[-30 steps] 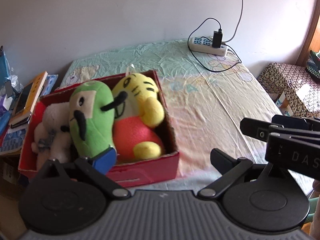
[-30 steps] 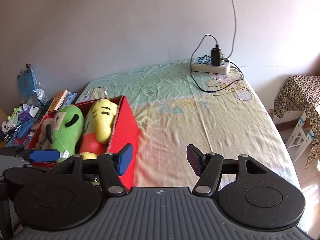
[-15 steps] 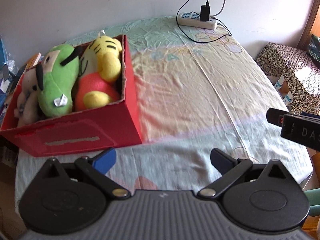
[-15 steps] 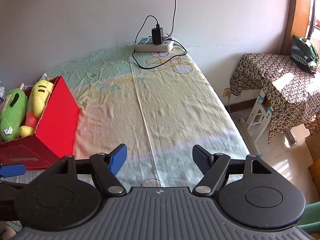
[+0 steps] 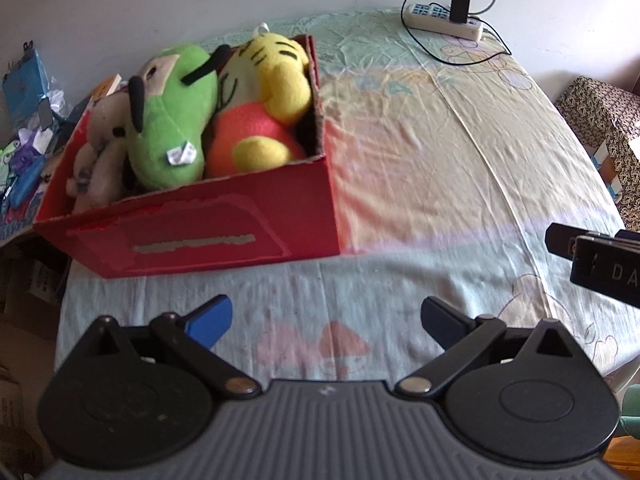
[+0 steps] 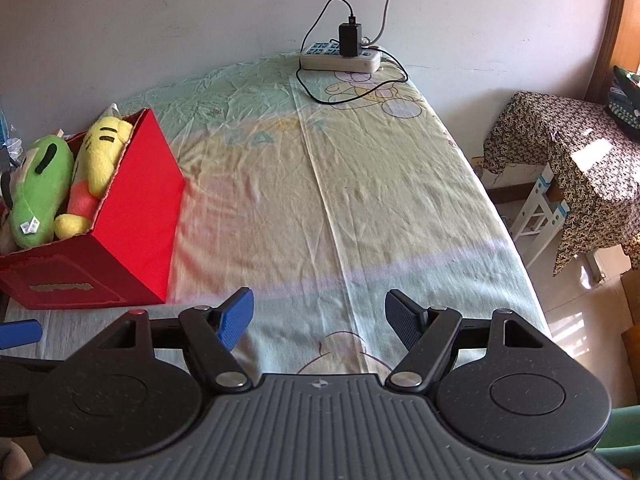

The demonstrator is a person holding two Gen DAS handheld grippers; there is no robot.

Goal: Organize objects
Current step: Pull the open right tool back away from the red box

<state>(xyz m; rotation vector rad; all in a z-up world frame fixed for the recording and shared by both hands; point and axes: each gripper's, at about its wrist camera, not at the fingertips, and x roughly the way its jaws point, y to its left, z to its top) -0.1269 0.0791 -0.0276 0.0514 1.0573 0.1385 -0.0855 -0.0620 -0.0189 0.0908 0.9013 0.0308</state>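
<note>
A red cardboard box (image 5: 224, 224) stands on the bed's left side, also seen as the red box (image 6: 136, 216) in the right wrist view. Inside lie a green plush (image 5: 168, 120), a yellow and orange tiger plush (image 5: 260, 108) and a beige plush (image 5: 100, 148). My left gripper (image 5: 326, 318) hangs open over the sheet just in front of the box, nothing between its fingers. My right gripper (image 6: 320, 318) is open and empty over the bare sheet, right of the box.
A white power strip (image 6: 340, 58) with a black charger and cable lies at the bed's far end by the wall. Cluttered books and packets (image 5: 28, 120) sit left of the box. A stool under a patterned cloth (image 6: 568, 152) stands right of the bed.
Both grippers pulled back and sank away from the box. The left one left the box, where its blue finger was against the green plush. The right gripper's jaws widened.
</note>
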